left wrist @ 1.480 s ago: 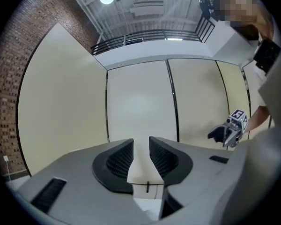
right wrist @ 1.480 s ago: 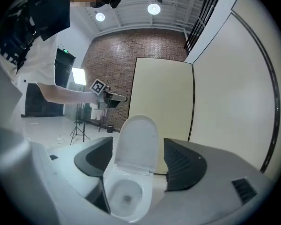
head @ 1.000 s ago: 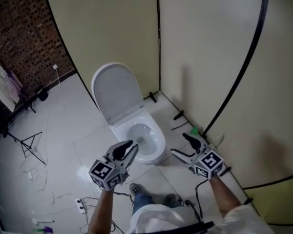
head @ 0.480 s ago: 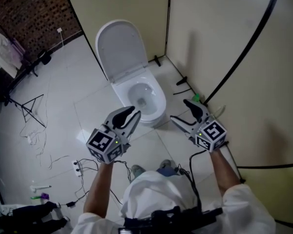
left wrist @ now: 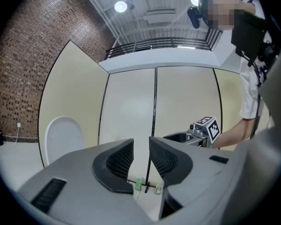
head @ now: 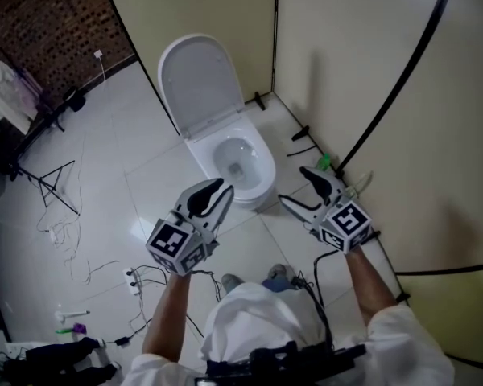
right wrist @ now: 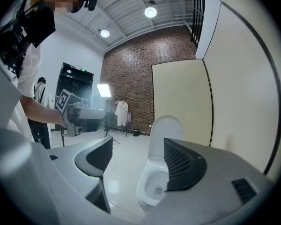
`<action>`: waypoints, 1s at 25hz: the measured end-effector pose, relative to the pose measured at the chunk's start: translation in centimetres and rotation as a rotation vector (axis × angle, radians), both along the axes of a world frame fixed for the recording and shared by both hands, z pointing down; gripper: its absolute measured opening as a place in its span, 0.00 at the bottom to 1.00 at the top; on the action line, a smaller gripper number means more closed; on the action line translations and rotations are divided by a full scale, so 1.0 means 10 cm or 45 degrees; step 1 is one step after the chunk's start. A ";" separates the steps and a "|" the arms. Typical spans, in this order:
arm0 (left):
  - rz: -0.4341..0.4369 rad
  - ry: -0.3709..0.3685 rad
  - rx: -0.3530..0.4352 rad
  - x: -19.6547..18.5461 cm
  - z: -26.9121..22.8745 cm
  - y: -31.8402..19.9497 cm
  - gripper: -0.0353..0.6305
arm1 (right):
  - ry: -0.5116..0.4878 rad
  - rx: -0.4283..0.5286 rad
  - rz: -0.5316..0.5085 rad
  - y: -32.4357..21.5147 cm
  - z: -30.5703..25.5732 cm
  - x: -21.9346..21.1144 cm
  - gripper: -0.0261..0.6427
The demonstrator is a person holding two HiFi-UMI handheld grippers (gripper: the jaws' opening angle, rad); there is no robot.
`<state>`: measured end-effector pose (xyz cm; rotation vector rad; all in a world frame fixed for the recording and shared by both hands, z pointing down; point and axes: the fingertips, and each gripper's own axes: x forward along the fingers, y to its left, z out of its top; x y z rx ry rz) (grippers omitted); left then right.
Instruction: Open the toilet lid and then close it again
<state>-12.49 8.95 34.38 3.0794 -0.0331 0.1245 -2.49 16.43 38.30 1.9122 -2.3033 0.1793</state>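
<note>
My left gripper's [head: 221, 190] jaws stood only a narrow gap apart and held nothing. My right gripper's [head: 292, 186] jaws gaped wide, also empty. Both hung near the front of the bowl [head: 267, 167], one to each side, touching nothing. The lid [head: 197, 79] stood upright behind the bowl, against the partition [head: 209, 6]. I judged the opening done, with only lowering the lid left.

Cream partition panels [head: 346, 63] joined by black seams stand on a glossy white tiled floor [head: 105, 175]. A dark brick wall [head: 40, 22] rises behind them. Before it stands a clothes rack [head: 40, 131] bearing a white garment [head: 4, 99]. Loose cables [head: 64, 232] lie on the tiles. Round ceiling lamps [left wrist: 121, 6] shine overhead.
</note>
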 end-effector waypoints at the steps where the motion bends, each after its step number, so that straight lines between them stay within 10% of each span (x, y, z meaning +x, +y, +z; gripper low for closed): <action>1: -0.005 0.002 -0.002 -0.01 0.00 -0.02 0.20 | -0.002 0.000 0.003 0.01 0.01 0.00 0.56; 13: -0.025 0.000 -0.082 -0.27 0.21 -0.53 0.20 | -0.056 0.021 0.123 -0.10 0.13 0.11 0.56; 25: -0.029 -0.030 -0.039 0.04 -0.03 -2.09 0.20 | 0.082 -0.080 -0.066 -1.54 -0.13 0.85 0.57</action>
